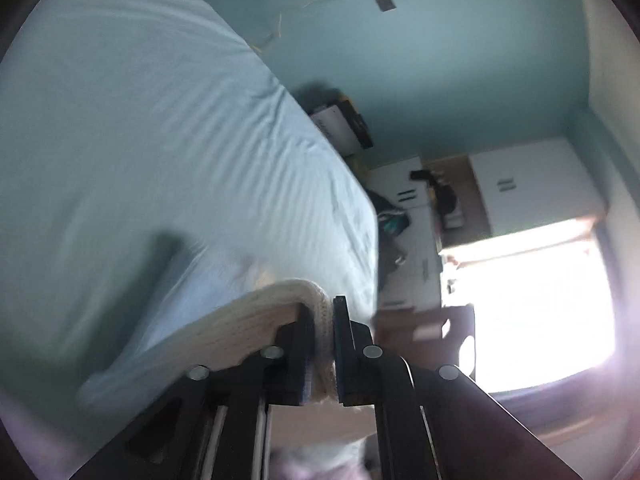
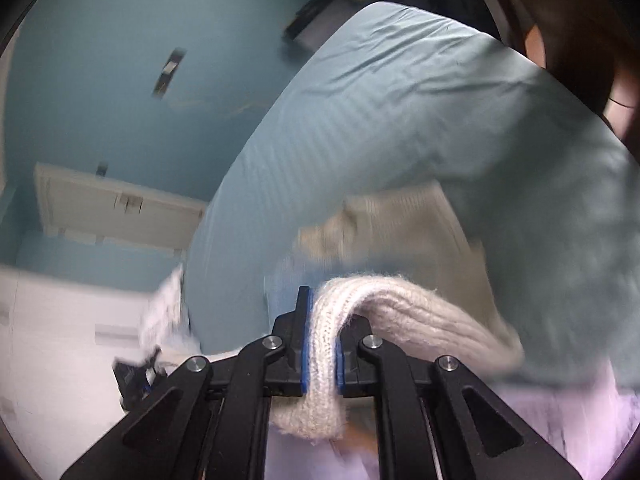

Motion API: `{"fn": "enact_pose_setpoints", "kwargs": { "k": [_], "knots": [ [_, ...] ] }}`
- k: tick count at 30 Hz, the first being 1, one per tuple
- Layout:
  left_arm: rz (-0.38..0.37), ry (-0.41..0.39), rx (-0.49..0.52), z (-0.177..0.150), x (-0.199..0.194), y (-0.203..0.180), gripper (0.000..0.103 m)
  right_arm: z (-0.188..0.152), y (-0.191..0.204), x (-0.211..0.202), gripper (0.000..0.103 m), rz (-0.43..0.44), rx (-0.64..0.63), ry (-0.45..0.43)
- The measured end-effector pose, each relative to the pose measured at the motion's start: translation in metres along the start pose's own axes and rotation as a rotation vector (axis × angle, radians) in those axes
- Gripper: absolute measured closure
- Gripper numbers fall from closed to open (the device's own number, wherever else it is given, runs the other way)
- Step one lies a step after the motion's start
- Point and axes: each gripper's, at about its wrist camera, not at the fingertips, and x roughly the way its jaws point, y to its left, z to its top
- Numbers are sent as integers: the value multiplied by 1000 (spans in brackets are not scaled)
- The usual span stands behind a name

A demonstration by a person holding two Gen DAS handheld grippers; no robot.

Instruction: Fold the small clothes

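Handheld grippers, matte black, two-finger type

Left gripper (image 1: pixel 334 344) & right gripper (image 2: pixel 322 344): black angular linkage arms w/ round silver pivot screws; blue pads on inner finger faces; pale guide rails run along the body btwn arms.

Likely bedroom: bed (image 1: pixel 140 140), wardrobe (image 1: pixel 532 184).

ahead of my fingers the bed (image 1: pixel 140 140) is wide and bare, free to pass. past its far edge stand boxes (image 1: pixel 340 124) and white cabinets (image 1: pixel 532 184), blocking there.
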Motion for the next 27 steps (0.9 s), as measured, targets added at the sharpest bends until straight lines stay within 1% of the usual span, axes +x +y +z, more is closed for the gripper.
{"fn": "enact_pose_setpoints", "kwargs": {
  "k": [1,2,3,4,5,6,7,8,9,10,12,14,17,19,20,21,22,23,25,26,27],
  "knots": [
    [14,6,-17,18,26,7,92,24,-5,24,90,-3,34,-14],
    [35,0,-49,31,52,20,75,43,-16,48,79,17,94,-31],
    [85,-7,-92,37,76,37,56,53,-32,69,62,15,153,-27],
    [166,-14,-123,37,88,49,13,57,-47,86,55,-17,218,-16],
    [283,-42,-139,35,98,65,2,56,-60,99,48,-54,253,3],
    [312,-55,-116,34,102,72,2,56,-67,111,44,-86,210,36],
    [322,-49,-78,33,107,78,0,55,-70,121,42,-120,135,65],
    [340,-18,-20,32,113,85,0,54,-72,132,40,-183,44,88],
    [385,18,53,32,119,92,0,49,-76,142,40,-269,-40,97],
    [422,37,107,32,123,98,0,46,-82,155,40,-341,-105,109],
    [506,86,231,30,134,111,0,45,-92,176,40,-401,-182,153],
    [544,135,297,24,143,128,0,48,-104,196,40,-427,-198,162],
    [557,178,275,19,151,147,0,58,-107,218,40,-430,-191,157],
    [501,187,253,13,152,152,0,64,-106,230,40,-435,-159,162],
    [485,175,264,11,154,151,0,66,-104,235,40,-444,-136,167],
    [484,161,283,7,155,148,0,65,-100,236,49,-461,-141,147],
    [500,143,305,4,157,144,0,64,-94,237,66,-508,-184,113],
    [548,90,356,0,156,133,1,62,-86,237,93,-563,-238,86],
    [601,-6,460,-7,152,113,0,57,-71,222,94,-576,-301,9],
    [605,-53,540,-14,151,95,0,53,-64,211,95,-573,-325,-38],
    [607,-76,580,-22,149,84,0,49,-59,193,95,-566,-332,-118]
  ]
}}
